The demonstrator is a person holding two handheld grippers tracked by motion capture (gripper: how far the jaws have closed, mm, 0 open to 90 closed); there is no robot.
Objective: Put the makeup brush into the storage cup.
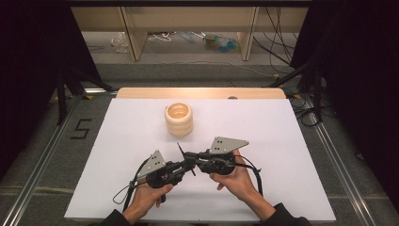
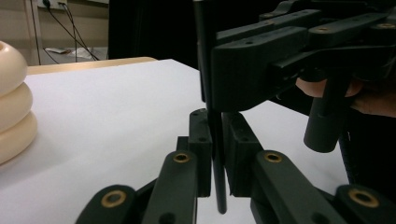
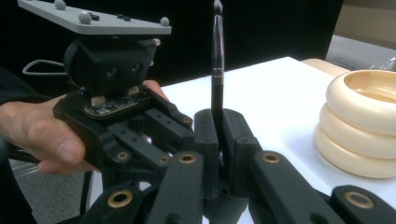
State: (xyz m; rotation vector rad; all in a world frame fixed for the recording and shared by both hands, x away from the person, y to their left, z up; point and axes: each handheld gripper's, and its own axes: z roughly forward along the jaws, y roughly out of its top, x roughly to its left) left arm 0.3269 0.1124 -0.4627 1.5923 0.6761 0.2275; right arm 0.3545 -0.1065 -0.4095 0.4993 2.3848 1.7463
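Both hand-held grippers clamp one brush [image 3: 217, 70] beside ringed holder [image 1: 179, 118].

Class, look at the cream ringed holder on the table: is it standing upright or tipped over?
Upright. The cream ringed holder rests on its base on the white table, its rings stacked level and its open mouth facing up.

Your left claw's [image 2: 216, 154] jaws are hiding the middle of the thin black brush [image 2: 219, 186], and your other claw is covering its upper part. The cream ring stack [image 2: 11, 102] is running off the picture's left edge. Shelf clutter [image 1: 221, 43] beyond the surface is too small to identify.
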